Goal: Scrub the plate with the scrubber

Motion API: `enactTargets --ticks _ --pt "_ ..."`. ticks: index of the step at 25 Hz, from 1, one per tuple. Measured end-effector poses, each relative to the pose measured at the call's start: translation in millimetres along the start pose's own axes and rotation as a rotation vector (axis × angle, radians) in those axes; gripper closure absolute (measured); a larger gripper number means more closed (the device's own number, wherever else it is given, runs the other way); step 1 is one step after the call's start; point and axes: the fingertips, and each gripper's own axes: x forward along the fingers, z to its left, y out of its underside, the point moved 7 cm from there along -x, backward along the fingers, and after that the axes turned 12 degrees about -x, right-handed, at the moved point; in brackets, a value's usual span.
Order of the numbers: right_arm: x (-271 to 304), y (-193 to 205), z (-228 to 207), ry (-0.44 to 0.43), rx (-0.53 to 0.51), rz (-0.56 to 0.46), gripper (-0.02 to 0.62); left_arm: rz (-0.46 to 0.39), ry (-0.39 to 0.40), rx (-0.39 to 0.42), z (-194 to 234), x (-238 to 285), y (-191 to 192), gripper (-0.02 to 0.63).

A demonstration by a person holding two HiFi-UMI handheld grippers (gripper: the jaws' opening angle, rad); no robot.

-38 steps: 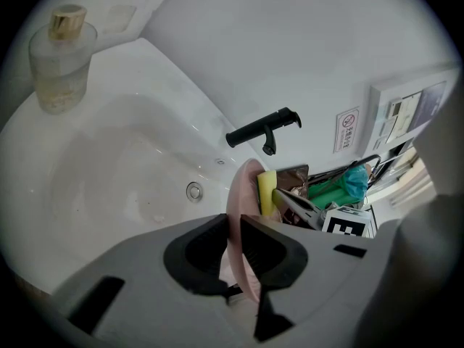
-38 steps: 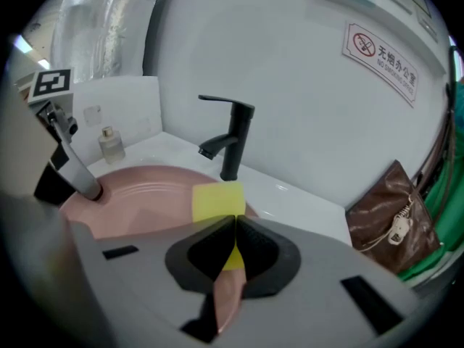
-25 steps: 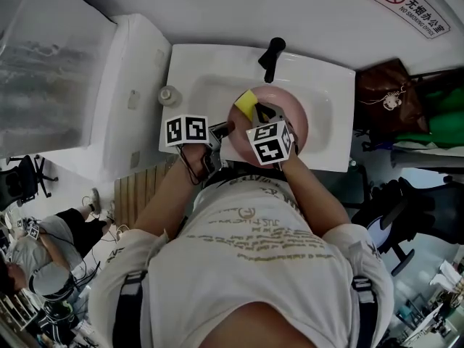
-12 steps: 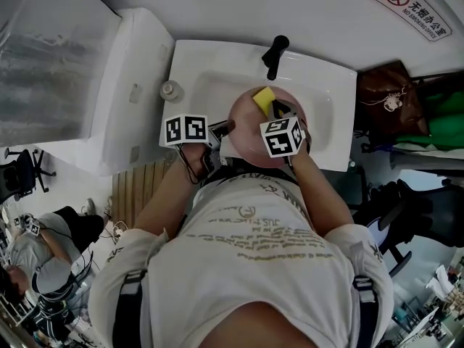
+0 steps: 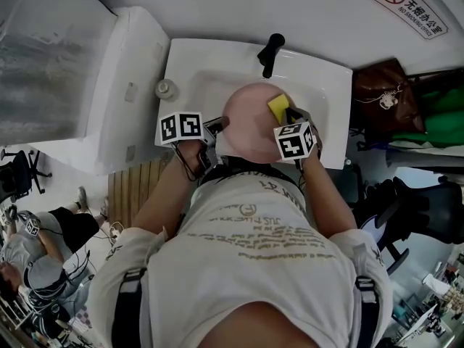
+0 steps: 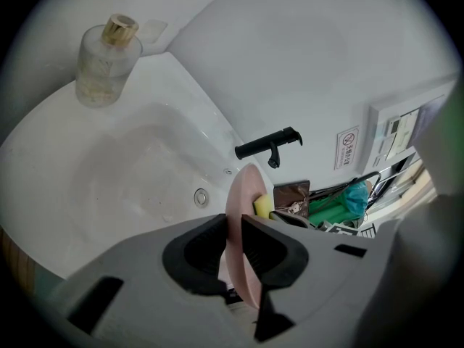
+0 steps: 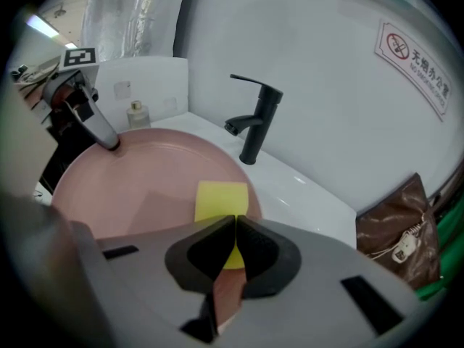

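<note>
A pink plate [image 5: 246,133] is held over the white sink [image 5: 199,78]. My left gripper [image 5: 217,126] is shut on the plate's left rim. In the left gripper view the plate [image 6: 243,216] stands edge-on between the jaws of the left gripper [image 6: 232,222]. My right gripper [image 5: 288,116] is shut on a yellow scrubber [image 5: 278,106], which lies flat against the plate's right part. In the right gripper view the scrubber [image 7: 221,200] sticks out past the right gripper [image 7: 235,225] onto the plate [image 7: 138,183]. The left gripper's fingers [image 7: 94,125] clamp the far rim there.
A black faucet [image 5: 270,53] stands at the sink's back edge. A small glass bottle [image 5: 165,89] sits on the left corner of the basin. A brown bag [image 5: 384,93] lies to the right of the sink. A no-smoking sign [image 5: 407,6] hangs on the wall.
My right gripper has slid the scrubber across the plate from its upper left part to its right side. The left gripper and the plate have stayed put.
</note>
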Motion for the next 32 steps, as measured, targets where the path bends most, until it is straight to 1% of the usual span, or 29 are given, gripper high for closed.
enactTargets --ticks 5,8,15,21,24,27,29,32 --pt "-5.8 6.3 4.4 -0.031 -0.004 0.009 0.561 -0.014 -0.002 -0.007 -0.1 0.8 -5.7 0.541" --pt "-9.8 8.0 9.6 -0.053 0.013 0.01 0.561 -0.029 0.001 -0.01 -1.2 0.2 -9.5 0.541" --pt "-17.2 4.6 29.9 -0.181 0.077 -0.008 0.561 -0.09 0.001 -0.028 0.0 -2.9 -20.5 0.54" --pt "-19.1 -6.2 52.1 -0.29 0.103 -0.035 0.561 -0.1 -0.003 -0.048 1.6 -3.8 -25.0 0.54" --pt "-24.6 -18.2 66.2 -0.369 0.07 -0.074 0.561 -0.1 -0.006 -0.052 1.7 -3.5 -24.6 0.54" --pt "-29.4 -29.7 79.2 -0.435 0.006 -0.112 0.561 -0.085 -0.006 -0.055 1.4 -3.0 -21.4 0.54" --pt "-29.2 -34.2 81.7 -0.437 -0.031 -0.109 0.561 -0.064 0.0 -0.051 -0.8 -1.7 -16.1 0.54" --pt "-28.5 -40.2 75.3 -0.39 -0.069 -0.103 0.561 -0.041 0.013 -0.035 -5.5 0.5 -8.6 0.54"
